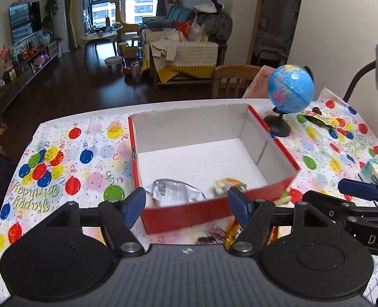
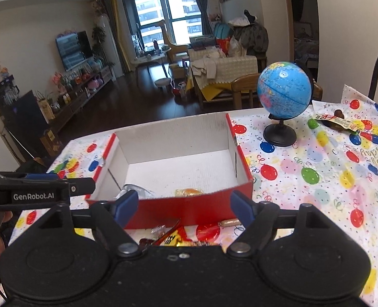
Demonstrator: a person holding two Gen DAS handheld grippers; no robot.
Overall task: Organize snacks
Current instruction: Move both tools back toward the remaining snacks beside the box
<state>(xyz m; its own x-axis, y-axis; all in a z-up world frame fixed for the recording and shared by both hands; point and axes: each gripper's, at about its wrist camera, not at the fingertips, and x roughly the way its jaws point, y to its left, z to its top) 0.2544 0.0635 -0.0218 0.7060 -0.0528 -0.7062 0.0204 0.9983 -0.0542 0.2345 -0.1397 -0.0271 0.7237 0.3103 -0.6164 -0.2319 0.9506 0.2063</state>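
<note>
both claws, left [image 1: 186, 204] & right [image 2: 184, 206], gape empty over box [image 1: 184, 213]: 2 snacks already inside, rest [image 2: 172, 238] on worktop [image 2: 317, 158] w/in reach.

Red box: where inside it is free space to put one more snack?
The red box is bare across its back half and right side, up to the white walls. Near the front wall it is crowded: a silver packet and an orange-green snack lie there.
</note>
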